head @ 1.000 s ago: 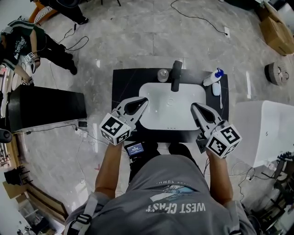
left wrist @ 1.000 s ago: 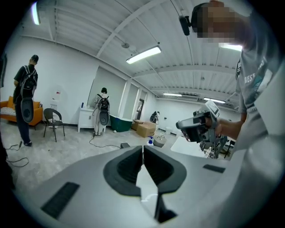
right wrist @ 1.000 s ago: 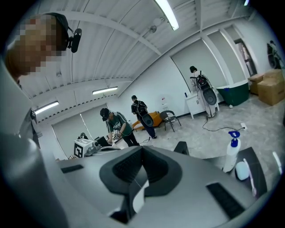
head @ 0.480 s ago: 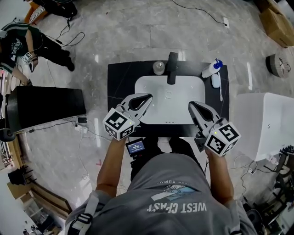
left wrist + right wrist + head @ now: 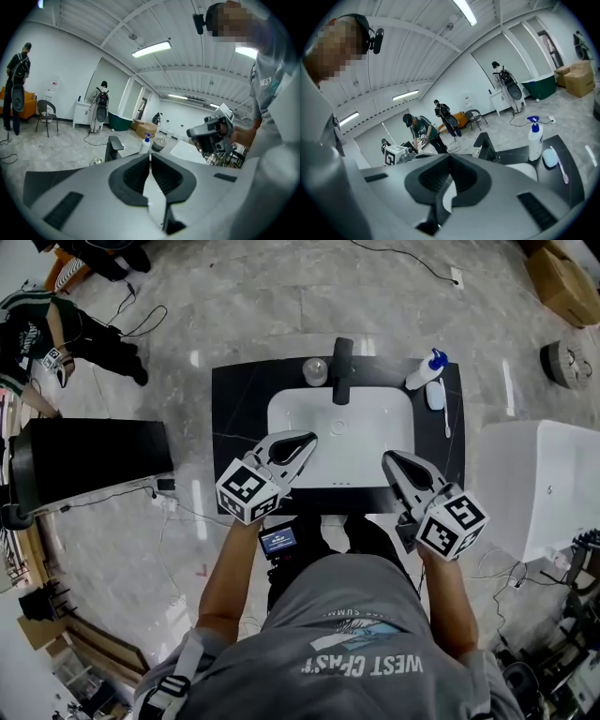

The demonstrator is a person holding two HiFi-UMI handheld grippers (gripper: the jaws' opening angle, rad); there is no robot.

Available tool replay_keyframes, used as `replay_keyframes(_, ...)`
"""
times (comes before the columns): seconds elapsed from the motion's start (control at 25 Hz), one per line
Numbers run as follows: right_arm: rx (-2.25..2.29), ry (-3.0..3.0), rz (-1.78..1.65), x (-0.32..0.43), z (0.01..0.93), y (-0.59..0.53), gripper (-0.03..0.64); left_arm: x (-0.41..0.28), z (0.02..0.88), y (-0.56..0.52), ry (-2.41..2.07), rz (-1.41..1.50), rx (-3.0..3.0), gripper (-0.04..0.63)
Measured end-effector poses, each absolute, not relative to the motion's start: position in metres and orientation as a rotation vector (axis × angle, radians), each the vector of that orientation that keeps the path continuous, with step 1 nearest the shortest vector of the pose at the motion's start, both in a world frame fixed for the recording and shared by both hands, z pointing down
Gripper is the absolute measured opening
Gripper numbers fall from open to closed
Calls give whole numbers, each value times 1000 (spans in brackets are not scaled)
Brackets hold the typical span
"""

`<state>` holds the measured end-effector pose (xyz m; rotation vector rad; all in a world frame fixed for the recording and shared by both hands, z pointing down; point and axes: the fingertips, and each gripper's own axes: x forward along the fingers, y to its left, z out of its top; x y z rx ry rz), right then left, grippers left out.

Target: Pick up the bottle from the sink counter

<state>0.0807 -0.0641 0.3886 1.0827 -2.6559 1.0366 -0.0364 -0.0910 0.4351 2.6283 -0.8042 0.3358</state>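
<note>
A white bottle with a blue pump top [image 5: 421, 372] stands upright at the far right corner of the black sink counter [image 5: 240, 418]. It also shows in the left gripper view as the bottle [image 5: 145, 143] and in the right gripper view as the bottle [image 5: 535, 138]. My left gripper [image 5: 306, 439] hovers over the front left of the white basin [image 5: 361, 451], shut and empty. Over the basin's front right corner my right gripper [image 5: 388, 459] is shut and empty too. Both are well short of the bottle.
A black faucet [image 5: 342, 368] and a small cup [image 5: 315, 371] stand behind the basin. A white soap-like object [image 5: 435, 397] and a toothbrush [image 5: 447, 418] lie just in front of the bottle. A white tub [image 5: 534, 493] stands to the right, a black block [image 5: 94, 460] to the left; people stand far left.
The person has stepped nearer to the counter. Both grippers have moved forward over the basin's front edge, still shut.
</note>
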Motion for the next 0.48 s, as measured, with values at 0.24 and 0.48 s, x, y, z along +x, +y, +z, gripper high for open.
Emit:
replay_keyframes(0.24, 1083, -2642, 1059, 86, 396, -57, 2, -25, 439, -85, -783, 328, 2628, 5)
replay_keyframes(0.48, 1085, -2642, 1061, 87, 396, -56, 2, -29, 443, -88, -800, 338, 2622, 5)
